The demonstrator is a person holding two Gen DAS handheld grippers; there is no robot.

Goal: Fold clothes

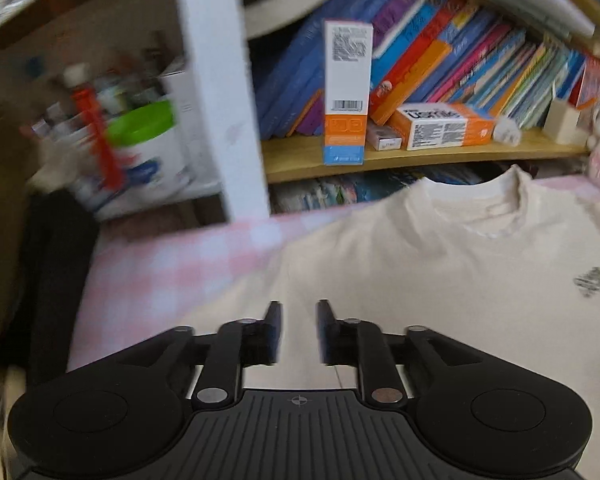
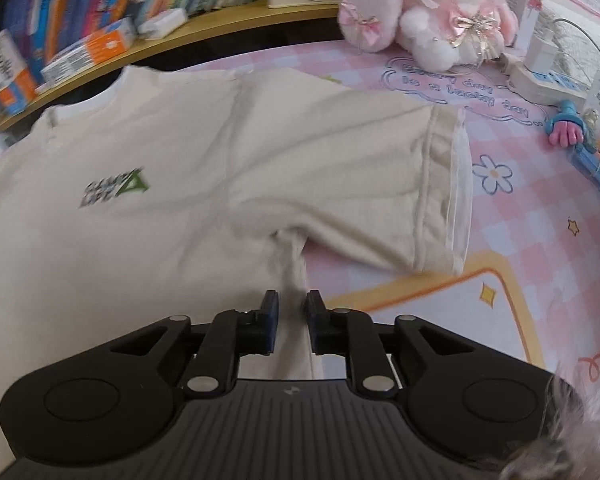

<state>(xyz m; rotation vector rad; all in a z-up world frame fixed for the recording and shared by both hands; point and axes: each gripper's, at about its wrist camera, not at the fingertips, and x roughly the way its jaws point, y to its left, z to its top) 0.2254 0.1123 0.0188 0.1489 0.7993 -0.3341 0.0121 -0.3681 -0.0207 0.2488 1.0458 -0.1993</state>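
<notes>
- The cream T-shirt (image 2: pixel 204 208) is lying flat, front up, on the pink worktop (image 2: pixel 520 240) — collar at 12 o'clock, one sleeve (image 2: pixel 380 184) reaching toward 3 o'clock
- No fold is showing yet; sleeves and body are all waiting
- Left hand-held gripper (image 1: pixel 299 312) is hovering part-open, holding nothing
- Right hand-held gripper (image 2: pixel 291 304) is standing narrowly open over the side seam — not gripping

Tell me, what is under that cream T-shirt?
The T-shirt lies spread on a pink checked mat printed with flowers, stars and an orange border. Where the shirt covers it, the mat's pattern cannot be seen, nor anything else beneath.
</notes>
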